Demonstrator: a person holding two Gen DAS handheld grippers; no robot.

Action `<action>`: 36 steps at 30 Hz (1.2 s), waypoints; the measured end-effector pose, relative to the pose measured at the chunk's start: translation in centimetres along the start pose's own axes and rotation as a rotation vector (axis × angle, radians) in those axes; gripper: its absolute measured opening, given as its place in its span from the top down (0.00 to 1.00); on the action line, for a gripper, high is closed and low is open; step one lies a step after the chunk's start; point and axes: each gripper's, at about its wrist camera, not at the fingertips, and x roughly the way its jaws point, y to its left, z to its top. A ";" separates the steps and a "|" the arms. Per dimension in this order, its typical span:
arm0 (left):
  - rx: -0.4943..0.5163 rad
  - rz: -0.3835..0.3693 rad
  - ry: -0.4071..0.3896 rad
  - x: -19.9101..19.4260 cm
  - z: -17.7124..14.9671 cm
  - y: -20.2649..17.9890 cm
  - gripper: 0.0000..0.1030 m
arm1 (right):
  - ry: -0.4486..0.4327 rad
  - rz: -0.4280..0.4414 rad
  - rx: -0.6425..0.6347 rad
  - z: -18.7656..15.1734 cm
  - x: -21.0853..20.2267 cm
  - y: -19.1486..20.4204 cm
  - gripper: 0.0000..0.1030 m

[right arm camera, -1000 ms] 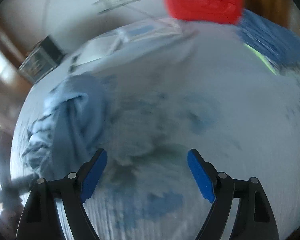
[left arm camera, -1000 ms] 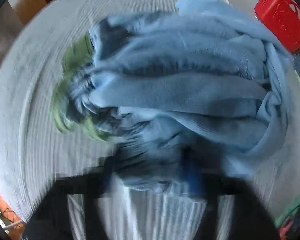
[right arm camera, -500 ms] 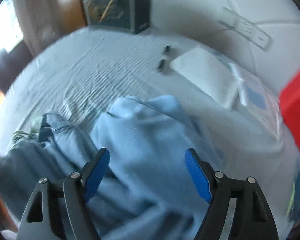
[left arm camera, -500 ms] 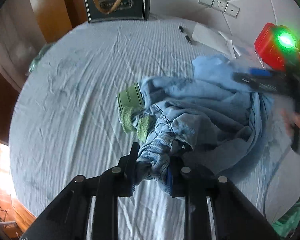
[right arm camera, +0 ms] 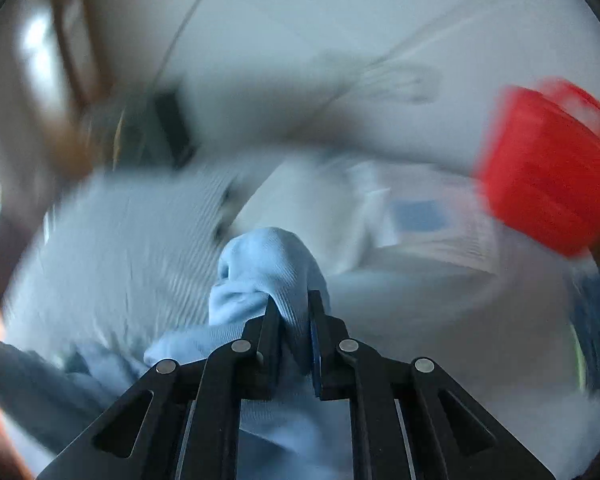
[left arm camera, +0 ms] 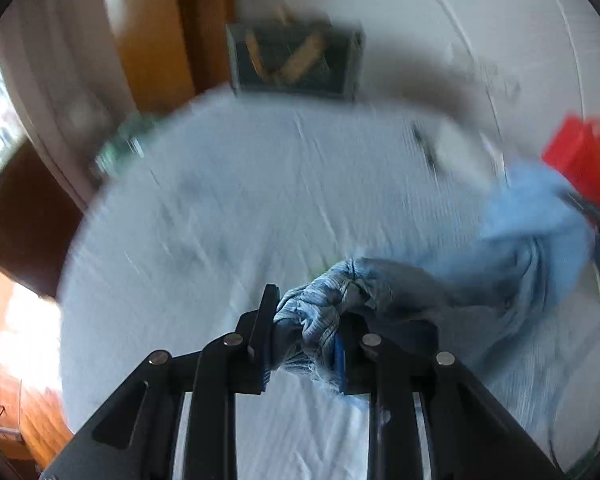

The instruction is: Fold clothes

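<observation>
Since half a second ago the right gripper (right arm camera: 294,332) has closed its jaws on the light blue garment (right arm camera: 268,264). Left gripper (left arm camera: 304,332) jaws pinch its bunched hem, lifting the cloth above the bed (left arm camera: 220,220).

A red container (right arm camera: 548,176) sits at the right; a dark bag (left arm camera: 296,60) stands by the wall; white papers (right arm camera: 380,208) lie on the pale striped sheet (left arm camera: 228,216)

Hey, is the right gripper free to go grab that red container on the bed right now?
Probably not. The right gripper is shut on a bunch of the light blue garment, so it would have to let go first. The red container itself looks unobstructed.
</observation>
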 end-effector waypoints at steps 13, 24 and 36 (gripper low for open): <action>0.081 -0.047 0.074 0.8 -0.8 5.5 0.78 | 0.137 -0.187 0.539 -20.6 -17.0 -17.0 0.89; 0.012 0.046 0.253 9.4 -6.2 9.5 0.76 | 0.215 -0.036 0.527 -19.1 -9.9 -14.1 0.43; -0.033 0.038 0.249 9.7 -3.7 10.2 0.76 | 0.389 -0.055 0.430 -5.1 8.1 -15.3 0.19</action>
